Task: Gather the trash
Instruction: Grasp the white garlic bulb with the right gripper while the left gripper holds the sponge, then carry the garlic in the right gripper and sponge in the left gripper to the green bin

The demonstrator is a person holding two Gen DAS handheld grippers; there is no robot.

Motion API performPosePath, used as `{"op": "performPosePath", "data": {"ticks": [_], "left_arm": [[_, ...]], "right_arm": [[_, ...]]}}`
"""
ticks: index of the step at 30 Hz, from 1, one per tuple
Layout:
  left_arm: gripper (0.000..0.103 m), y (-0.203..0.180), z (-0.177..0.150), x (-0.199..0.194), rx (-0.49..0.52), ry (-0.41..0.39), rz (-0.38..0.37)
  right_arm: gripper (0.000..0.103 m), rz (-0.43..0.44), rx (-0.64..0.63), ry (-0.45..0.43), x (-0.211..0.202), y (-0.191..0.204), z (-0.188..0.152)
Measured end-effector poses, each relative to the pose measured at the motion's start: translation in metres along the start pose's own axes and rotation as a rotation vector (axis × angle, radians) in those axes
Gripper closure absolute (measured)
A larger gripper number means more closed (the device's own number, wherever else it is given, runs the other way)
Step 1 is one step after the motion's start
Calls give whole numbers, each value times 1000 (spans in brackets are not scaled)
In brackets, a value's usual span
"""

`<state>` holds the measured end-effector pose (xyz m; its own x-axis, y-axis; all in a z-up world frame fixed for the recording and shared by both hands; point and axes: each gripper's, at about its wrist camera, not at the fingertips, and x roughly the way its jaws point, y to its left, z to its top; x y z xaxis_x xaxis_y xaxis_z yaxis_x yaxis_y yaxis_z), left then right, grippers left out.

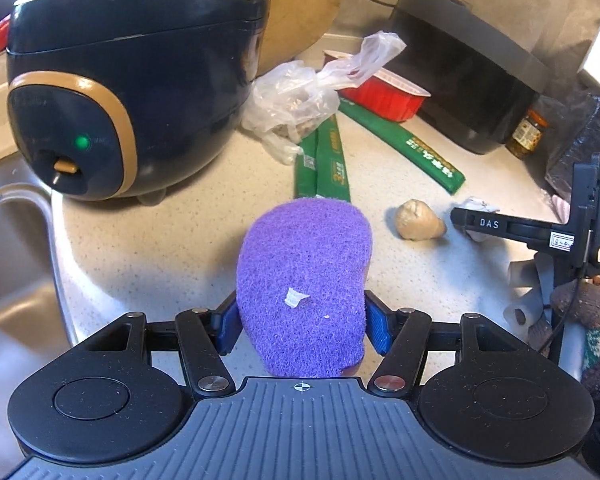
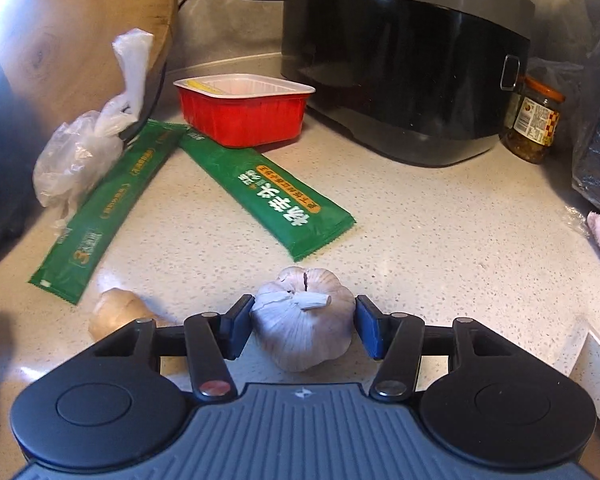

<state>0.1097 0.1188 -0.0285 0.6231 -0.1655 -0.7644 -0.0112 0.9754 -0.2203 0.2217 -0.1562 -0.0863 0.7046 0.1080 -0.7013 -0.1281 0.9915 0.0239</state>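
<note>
Two tools: left (image 1: 302, 328) clamps fuzzy purple sponge (image 1: 304, 280); right (image 2: 303, 330) brackets papery garlic bulb (image 2: 304, 320).

Your left gripper (image 1: 302, 328) and right gripper (image 2: 303, 330) match: black linkage arms, silver screws, blue jaw pads, ribbed grey bodies.

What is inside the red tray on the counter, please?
In the right wrist view the red tray shows a pale lining and something yellow along its far-left rim. Its near wall hides the bottom, so other contents cannot be ruled out.
</note>
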Motion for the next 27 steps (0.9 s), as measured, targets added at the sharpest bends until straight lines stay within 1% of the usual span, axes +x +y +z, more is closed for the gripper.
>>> {"op": "performPosePath", "data": {"ticks": [5, 8, 11, 15, 19, 22, 27], "left_arm": [[36, -4, 0, 0, 21, 5, -73], [36, -16, 1, 4, 65, 14, -124], [36, -34, 3, 8, 126, 23, -186], [36, -65, 4, 18, 206, 55, -284], [36, -106, 0, 33, 308, 99, -377], [36, -142, -6, 47, 388, 122, -431], [36, -213, -18, 75, 528, 178, -521]], "right_arm": [[49, 19, 7, -42, -32, 8, -1], [49, 13, 32, -76, -56, 6, -4], [49, -1, 71, -97, -79, -3, -11], [49, -83, 113, -120, -108, -24, -27], [49, -194, 175, -106, -127, -58, -49], [49, -299, 220, -79, -136, -87, -73], [49, -408, 371, -1, -147, -141, -125]]}}
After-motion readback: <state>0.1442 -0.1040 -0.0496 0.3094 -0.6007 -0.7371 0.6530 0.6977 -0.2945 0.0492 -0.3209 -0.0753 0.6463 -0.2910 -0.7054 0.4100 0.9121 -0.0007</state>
